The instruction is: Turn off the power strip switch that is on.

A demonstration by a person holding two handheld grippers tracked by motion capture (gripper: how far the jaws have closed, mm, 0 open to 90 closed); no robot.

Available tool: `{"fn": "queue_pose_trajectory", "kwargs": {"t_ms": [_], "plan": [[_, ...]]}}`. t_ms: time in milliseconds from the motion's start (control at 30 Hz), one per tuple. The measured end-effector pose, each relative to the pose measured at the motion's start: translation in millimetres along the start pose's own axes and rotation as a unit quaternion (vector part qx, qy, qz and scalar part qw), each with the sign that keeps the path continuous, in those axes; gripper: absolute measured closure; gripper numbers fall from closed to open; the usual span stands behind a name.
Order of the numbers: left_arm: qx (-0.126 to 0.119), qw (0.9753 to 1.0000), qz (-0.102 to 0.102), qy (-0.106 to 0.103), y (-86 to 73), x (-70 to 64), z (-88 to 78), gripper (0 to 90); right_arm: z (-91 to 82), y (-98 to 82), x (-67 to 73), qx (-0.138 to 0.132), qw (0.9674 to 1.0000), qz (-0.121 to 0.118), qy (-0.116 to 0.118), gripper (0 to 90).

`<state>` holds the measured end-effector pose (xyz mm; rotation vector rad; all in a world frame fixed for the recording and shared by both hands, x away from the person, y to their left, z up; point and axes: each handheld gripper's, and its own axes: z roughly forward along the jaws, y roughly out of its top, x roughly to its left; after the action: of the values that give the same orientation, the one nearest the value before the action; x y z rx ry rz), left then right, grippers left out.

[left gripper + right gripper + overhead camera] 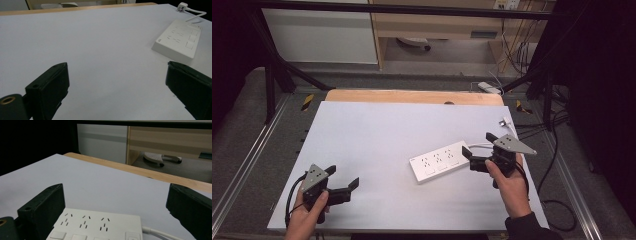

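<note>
A: We start at the left. The left gripper (343, 178) sits low at the near left of the white table (377, 135), held in the person's left hand (307, 212). Jaws?

B: Spread wide in the left gripper view, bare tabletop between them, nothing touched. We note it as open and empty.

A: Moving right. The white power strip (439, 161) lies flat on the table, right of centre, skewed so its far end points toward the right rear corner.

B: We count three socket groups on top and a row of square buttons along one long side. From the left gripper view the strip (178, 40) lies well apart from that gripper, off to its right.

A: Its white cable (482, 146) leaves the right end and the plug (505, 121) rests near the table's right edge.

B: Further right, the right gripper (477, 146), in the person's right hand (509, 182), faces the strip's cable end.

A: Its state?

B: Jaws stand wide apart. In the right gripper view the strip (100, 225) lies low between them, and we see a gap on each side; the pads do not press it. Open, holding nothing.

A: Behind the table we note a wooden edge (412, 96) along the far side.
</note>
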<state>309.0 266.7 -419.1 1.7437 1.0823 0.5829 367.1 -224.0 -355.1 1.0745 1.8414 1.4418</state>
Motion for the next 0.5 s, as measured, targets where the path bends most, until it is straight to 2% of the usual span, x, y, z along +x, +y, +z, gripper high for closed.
{"fn": "queue_pose_trajectory", "kwargs": {"t_ms": [500], "plan": [[-0.004,1.0000,-0.002,0.000,-0.1,1.1,-1.9,5.2,-25.0,-8.0,-16.2,-0.005,0.9998,0.008,-0.020,4.2]]}}
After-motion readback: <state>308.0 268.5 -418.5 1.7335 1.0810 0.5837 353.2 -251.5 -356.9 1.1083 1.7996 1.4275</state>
